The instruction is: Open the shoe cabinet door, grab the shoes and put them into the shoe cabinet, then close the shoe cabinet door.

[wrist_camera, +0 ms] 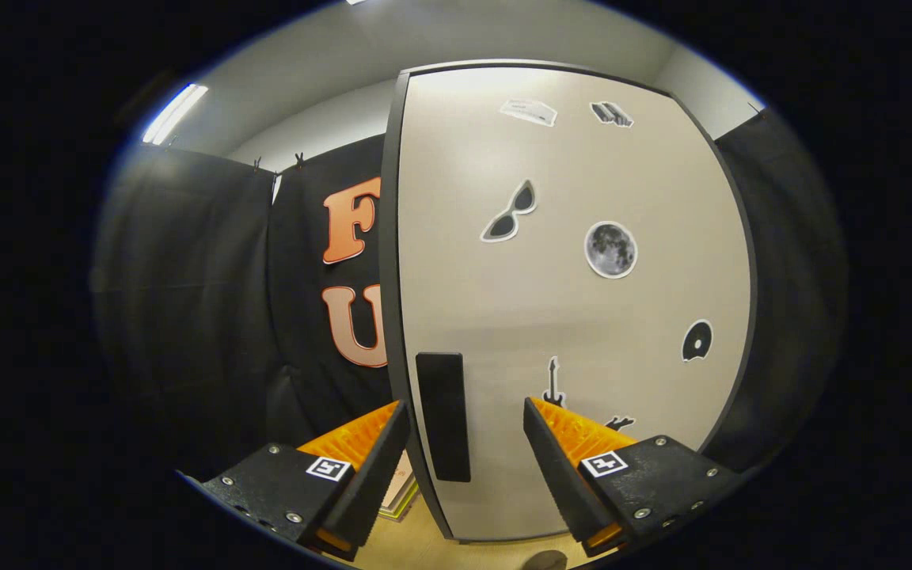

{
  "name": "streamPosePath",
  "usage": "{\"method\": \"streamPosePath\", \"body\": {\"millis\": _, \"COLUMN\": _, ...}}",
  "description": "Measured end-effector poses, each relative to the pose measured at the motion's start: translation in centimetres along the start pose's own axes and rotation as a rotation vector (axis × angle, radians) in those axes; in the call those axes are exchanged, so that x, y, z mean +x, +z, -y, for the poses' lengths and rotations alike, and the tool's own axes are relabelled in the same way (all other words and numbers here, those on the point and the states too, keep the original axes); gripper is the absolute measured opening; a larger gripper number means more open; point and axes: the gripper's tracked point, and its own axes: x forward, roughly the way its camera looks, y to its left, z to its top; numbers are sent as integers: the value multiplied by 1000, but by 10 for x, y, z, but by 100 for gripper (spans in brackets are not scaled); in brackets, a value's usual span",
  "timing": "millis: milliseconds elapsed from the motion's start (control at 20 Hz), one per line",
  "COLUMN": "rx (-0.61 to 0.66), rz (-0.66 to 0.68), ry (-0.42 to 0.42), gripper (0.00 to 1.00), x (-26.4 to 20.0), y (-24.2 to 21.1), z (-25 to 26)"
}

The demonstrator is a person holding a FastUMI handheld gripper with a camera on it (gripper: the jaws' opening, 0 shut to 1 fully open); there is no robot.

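I can make out no readable words, brand names or numbers on anything here. The shoe cabinet door (575, 317) carries only picture stickers: sunglasses (510, 211), a moon (610, 249), a disc (697, 340), a guitar (553, 383) and two more near its top that are too small for me to read. Each finger of my tool (467, 423) bears a square black-and-white marker (328, 468), a pattern rather than text.

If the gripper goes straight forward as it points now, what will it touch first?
Most likely the black handle on the cabinet door. The gripper is open, and the handle stands between its two fingers, just ahead. How much gap remains is hard to judge from this view.
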Motion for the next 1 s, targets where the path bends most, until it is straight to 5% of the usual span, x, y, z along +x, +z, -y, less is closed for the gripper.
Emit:
{"method": "streamPosePath", "body": {"millis": 150, "rx": -9, "rz": -3, "ry": -16, "gripper": 82, "x": 20, "y": -5, "z": -1}}
{"method": "streamPosePath", "body": {"millis": 500, "rx": -51, "rz": 12, "ry": -20, "gripper": 37, "x": 33, "y": -7, "z": -11}}
{"method": "streamPosePath", "body": {"millis": 1000, "rx": 6, "rz": -42, "ry": -18, "gripper": 27, "x": 31, "y": -11, "z": -12}}
